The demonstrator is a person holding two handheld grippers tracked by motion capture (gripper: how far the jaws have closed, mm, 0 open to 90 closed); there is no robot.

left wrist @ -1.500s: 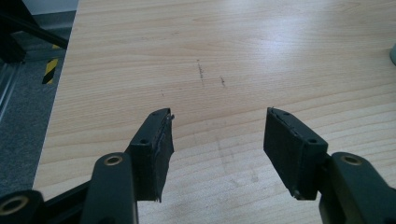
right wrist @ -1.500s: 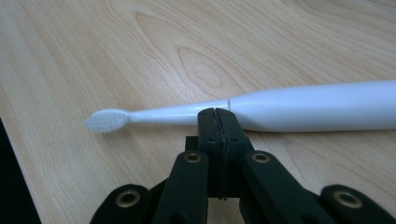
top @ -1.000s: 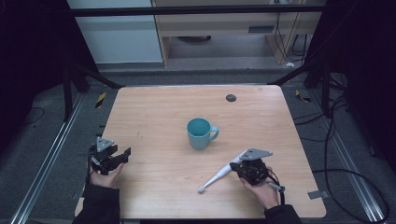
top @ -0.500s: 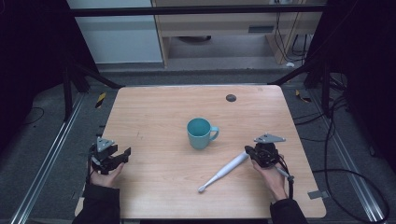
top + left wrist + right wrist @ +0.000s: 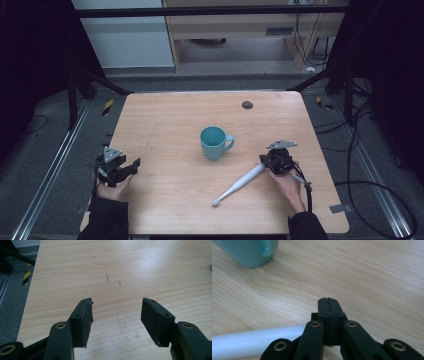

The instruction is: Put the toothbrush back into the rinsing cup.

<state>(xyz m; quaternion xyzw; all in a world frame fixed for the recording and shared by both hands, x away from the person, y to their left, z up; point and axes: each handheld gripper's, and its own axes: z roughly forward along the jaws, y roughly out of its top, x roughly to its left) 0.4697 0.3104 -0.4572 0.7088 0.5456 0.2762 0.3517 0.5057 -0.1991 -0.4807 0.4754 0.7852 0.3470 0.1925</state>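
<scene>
Resting beside the white toothbrush (image 5: 239,183), the right gripper (image 5: 329,305) is closed.

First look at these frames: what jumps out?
The teal mug stands upright at the middle of the wooden table, handle toward the right claw. Just in front of it a white electric toothbrush lies slanted on the wood, its thick end beside that claw, whose jaws are pressed together with nothing between them. The left claw hovers open over bare wood near the table's left edge.
</scene>
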